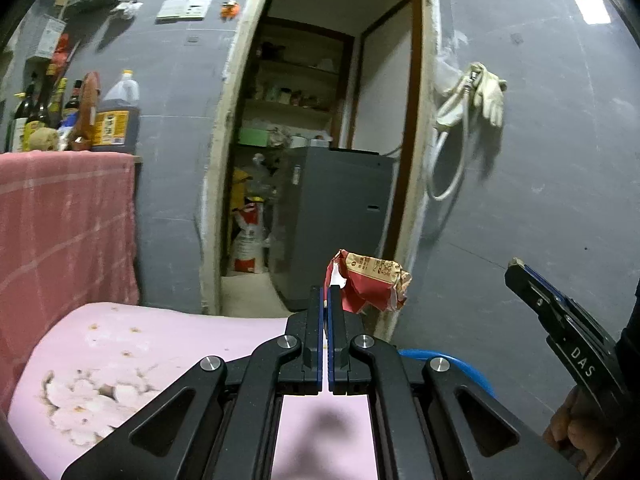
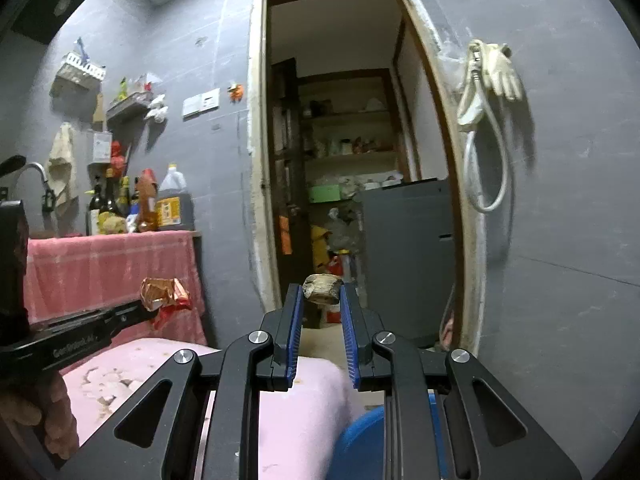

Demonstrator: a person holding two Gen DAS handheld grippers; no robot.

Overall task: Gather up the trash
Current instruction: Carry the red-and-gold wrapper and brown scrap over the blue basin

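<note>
The left gripper (image 1: 325, 292) has its black fingers (image 1: 313, 320) with blue pads pressed together on an edge of a crumpled red and tan snack wrapper (image 1: 370, 284), which sticks up and to the right of the tips, in the air in front of the doorway. In the right wrist view the same wrapper (image 2: 164, 294) hangs at the end of the left gripper (image 2: 146, 307), seen side-on above the pink floral cloth (image 2: 120, 376).

The right gripper (image 2: 322, 294) holds a small crumpled brownish-grey wad of trash (image 2: 322, 289) between its fingers (image 2: 294, 320) near the tips; the fingers stand narrow, angled slightly inward on the wad. From the left wrist view the right gripper (image 1: 516, 266) appears at the right edge, a person's hand (image 1: 572, 428) on its handle, but the wad cannot be seen there.

Both grippers point toward a grey wall with an open doorway (image 1: 320, 140) into a storeroom with shelves and a dark grey cabinet (image 1: 340, 216). To the left, a desk draped in a pink checked cloth (image 1: 64, 232) carries dark sauce bottles and a large jug of dark liquid (image 1: 118, 116). Right of the doorway a pair of pale rubber gloves (image 1: 488, 92) and a looped white hose (image 1: 452, 164) hang on the wall. A round blue plastic rim (image 2: 360, 440) shows below the right gripper, just beside the pink floral cloth.
</note>
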